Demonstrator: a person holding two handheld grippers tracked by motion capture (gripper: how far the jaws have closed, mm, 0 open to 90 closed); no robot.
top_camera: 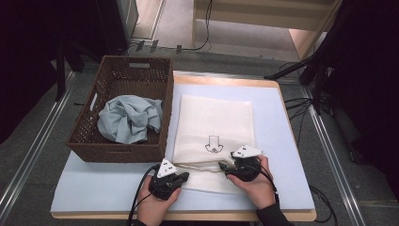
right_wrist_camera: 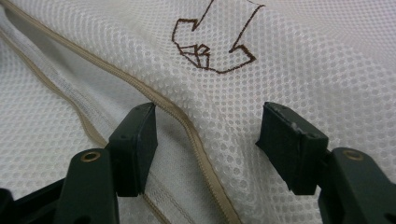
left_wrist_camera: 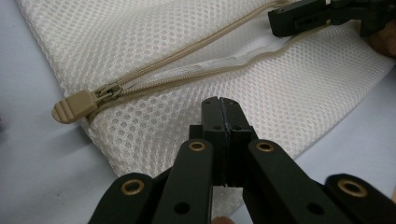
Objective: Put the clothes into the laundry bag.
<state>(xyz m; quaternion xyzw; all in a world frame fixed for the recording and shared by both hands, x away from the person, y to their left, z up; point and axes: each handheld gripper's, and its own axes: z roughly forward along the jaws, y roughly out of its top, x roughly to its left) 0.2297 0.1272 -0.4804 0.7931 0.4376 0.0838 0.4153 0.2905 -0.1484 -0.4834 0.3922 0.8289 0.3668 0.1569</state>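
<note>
The mesh bag [top_camera: 214, 136] lies flat on the surface [top_camera: 282, 122] beside the basket [top_camera: 123, 110], its zipper [left_wrist_camera: 154, 79] partly undone, the left tool [left_wrist_camera: 223, 119] closed, seemingly pinching mesh, the right tool [right_wrist_camera: 205, 140] wide over the zipper.

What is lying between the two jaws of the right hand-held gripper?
In the right gripper view, the right hand-held gripper stands open over the mesh bag; its beige zipper runs between the jaws, untouched by either pad.
</note>
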